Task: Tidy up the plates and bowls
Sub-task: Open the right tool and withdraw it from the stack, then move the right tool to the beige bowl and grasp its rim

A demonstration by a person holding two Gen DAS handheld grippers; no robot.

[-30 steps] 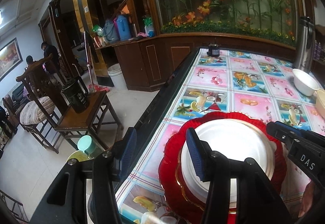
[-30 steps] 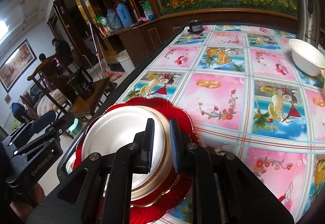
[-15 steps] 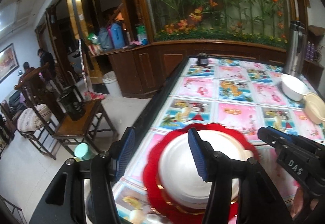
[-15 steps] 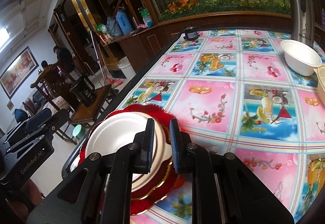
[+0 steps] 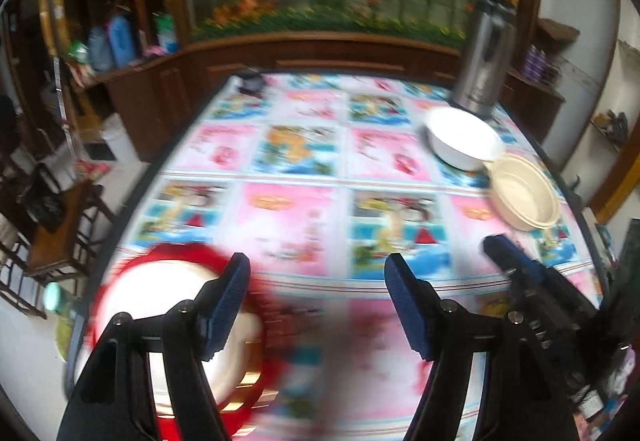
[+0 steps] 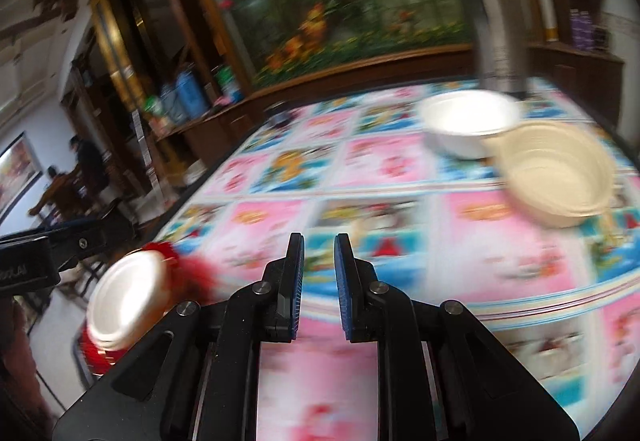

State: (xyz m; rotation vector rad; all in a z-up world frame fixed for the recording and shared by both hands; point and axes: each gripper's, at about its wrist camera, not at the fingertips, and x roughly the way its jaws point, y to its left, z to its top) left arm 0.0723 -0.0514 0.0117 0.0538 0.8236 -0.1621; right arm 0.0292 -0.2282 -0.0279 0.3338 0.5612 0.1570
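A white plate [image 5: 168,281] lies on a gold-rimmed plate and a red scalloped plate [image 5: 188,255] at the table's near left edge. My left gripper [image 5: 316,301] hangs over the tablecloth just right of that stack, its jaws opening with nothing between them. The white plate [image 6: 124,297] sits low and left of my right gripper [image 6: 319,253], which is shut and empty. A white bowl [image 6: 464,121] and a cream bowl [image 6: 556,169] stand side by side at the far right, also seen as white bowl [image 5: 460,137] and cream bowl [image 5: 524,197]. The picture is motion-blurred.
A steel thermos [image 5: 484,57] stands behind the bowls. A small dark jar [image 5: 252,83] sits at the table's far left corner. The patterned tablecloth [image 5: 304,161] covers the table. A wooden chair [image 5: 52,241] and cabinets are off the left edge, with people seated far back.
Both grippers have swung right, off the plate stack and toward the bowls. The left jaws have spread wider. The right jaws have stayed shut.
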